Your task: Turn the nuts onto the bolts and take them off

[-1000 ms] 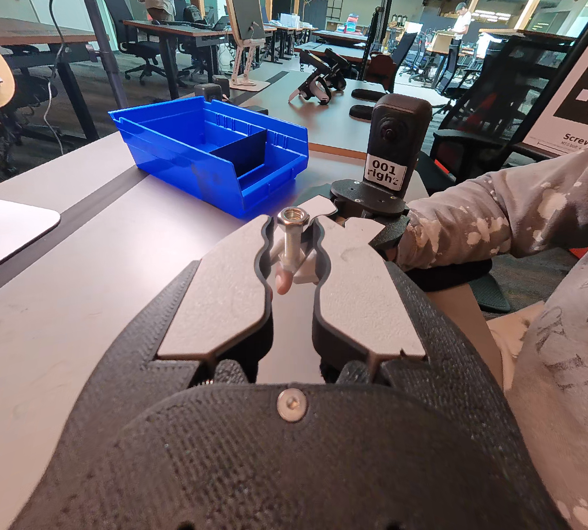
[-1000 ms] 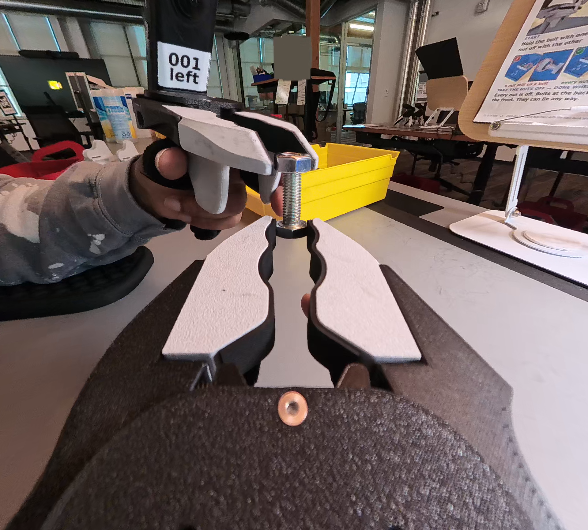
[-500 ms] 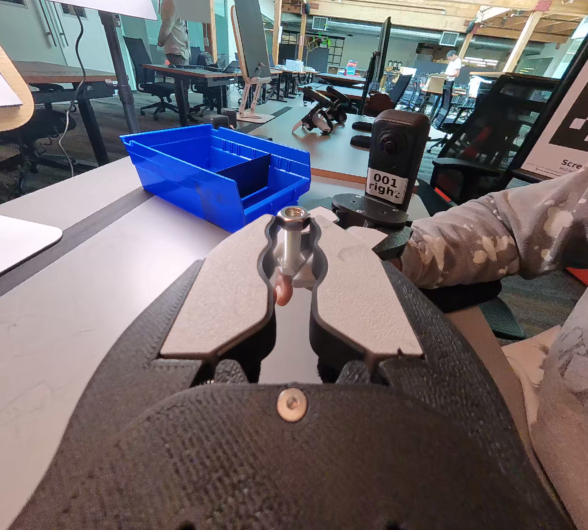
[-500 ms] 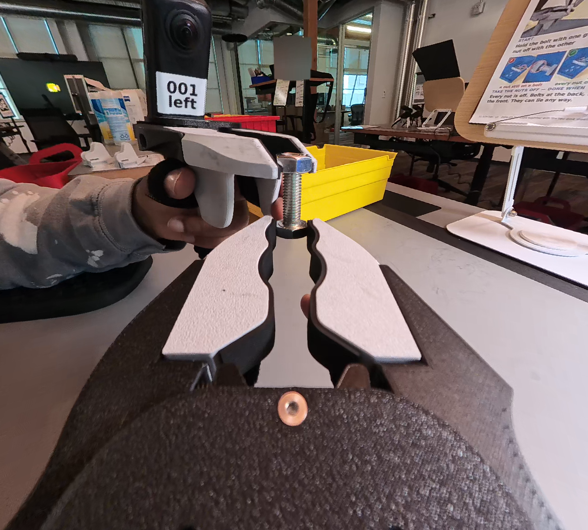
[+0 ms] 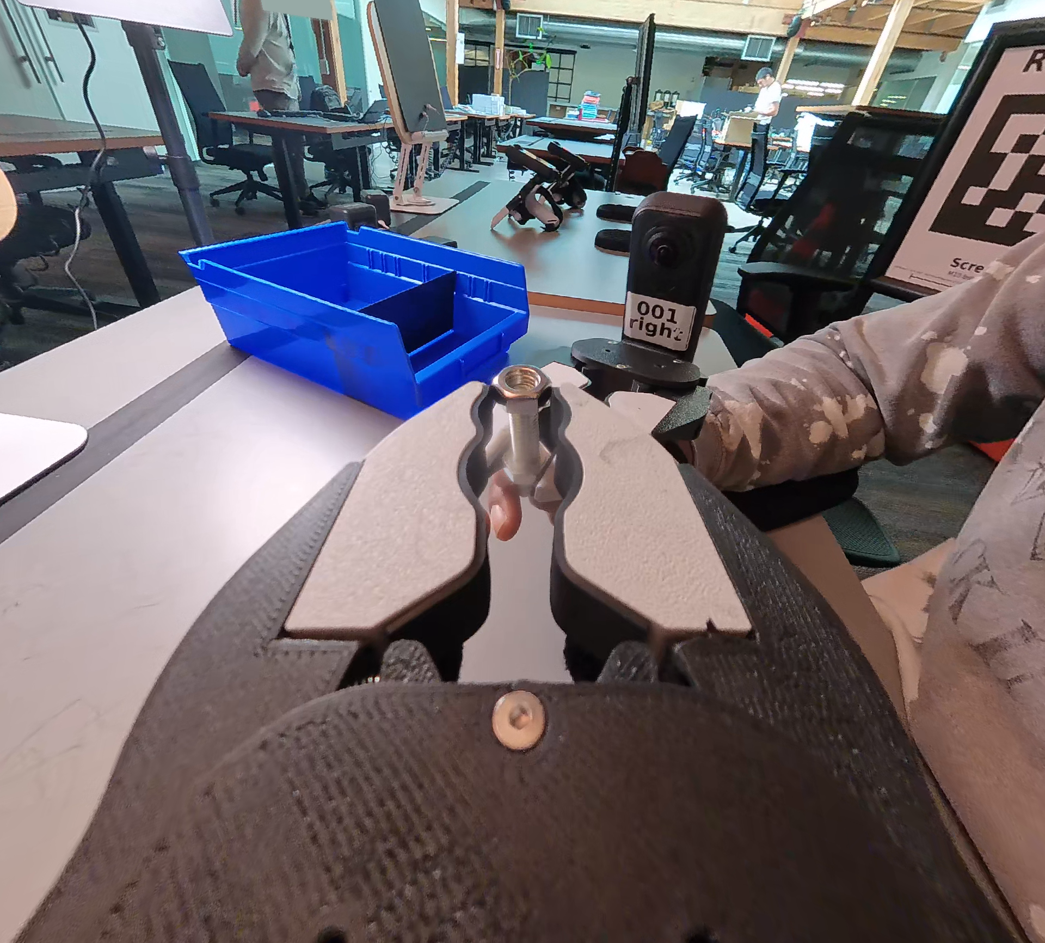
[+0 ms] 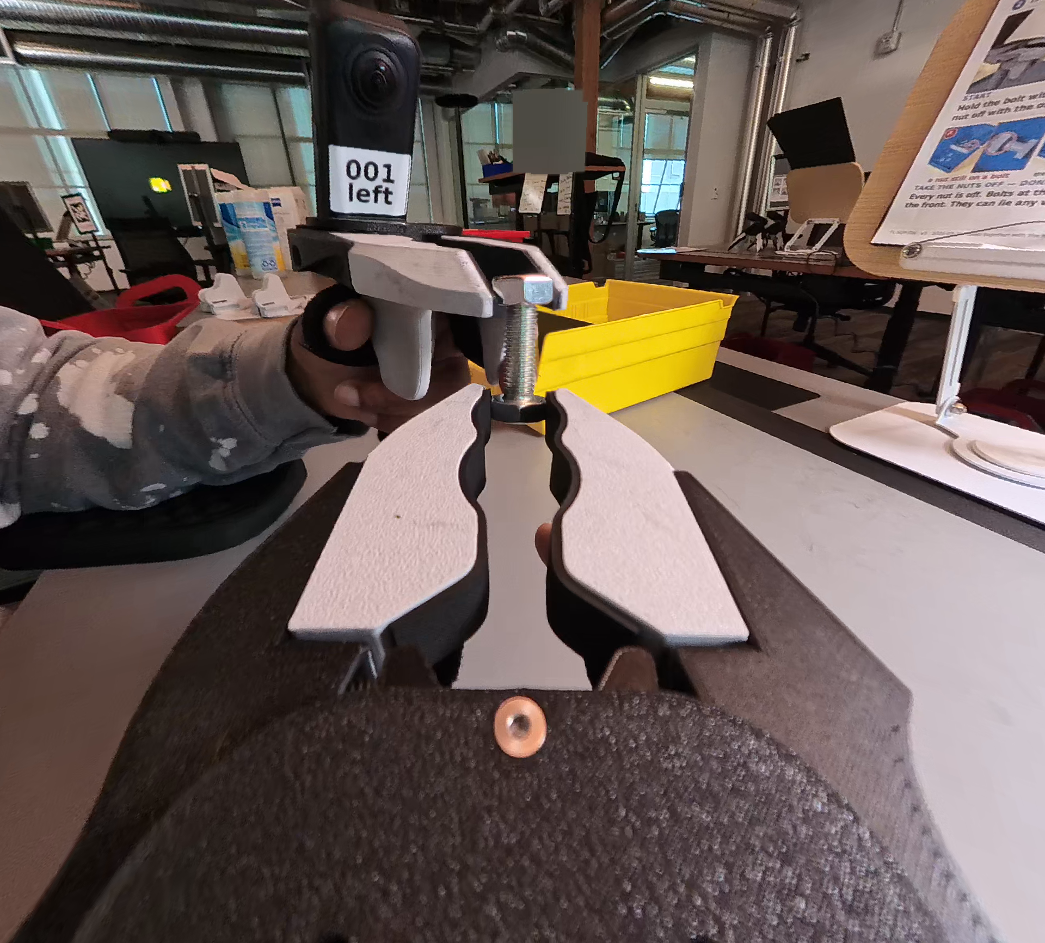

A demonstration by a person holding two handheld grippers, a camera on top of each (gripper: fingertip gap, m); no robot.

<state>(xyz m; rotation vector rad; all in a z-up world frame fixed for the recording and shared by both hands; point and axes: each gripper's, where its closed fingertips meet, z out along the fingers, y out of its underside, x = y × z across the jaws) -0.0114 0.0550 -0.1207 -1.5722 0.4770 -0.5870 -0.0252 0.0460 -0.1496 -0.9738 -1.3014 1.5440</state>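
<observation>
Right wrist view, all placed vs. the bolt (image 6: pixel 519 350):

- Far left of bolt: red basket (image 6: pixel 152 299) in the bkgd. In front of it a grey spattered sleeve (image 6: pixel 141 407), forearm on a black pad (image 6: pixel 169 520) on the table (image 6: pixel 791 520).
- Just left of bolt: hand (image 6: pixel 362 350) round the handle of the left gripper (image 6: pixel 523 291). Gripper comes in level from the left, clenched on the bolt's hex head.
- Bolt: upright, head up, held above the table, threads bare along most of the shank.
- Bottom end of bolt: nut (image 6: pixel 517 409), dark, threaded on. Right gripper (image 6: pixel 517 407) comes from the near side, its tips pressed to both sides of the nut, grasping it.
- Right of and behind bolt: yellow bin (image 6: pixel 633 344) on the table; can't see inside it.
- Far right of bolt: white stand (image 6: pixel 955 350) with an instruction board, base on the table.

Left wrist view:

- Left of and behind bolt: blue bin (image 5: pixel 316 316) w/ a dark divider, on the table, apart from both grippers.
- Centre: bolt head between the left gripper's tips, shank running down; nut hidden under the fingers.
- Right of bolt: right gripper's black camera, w/ sleeve behind.
</observation>
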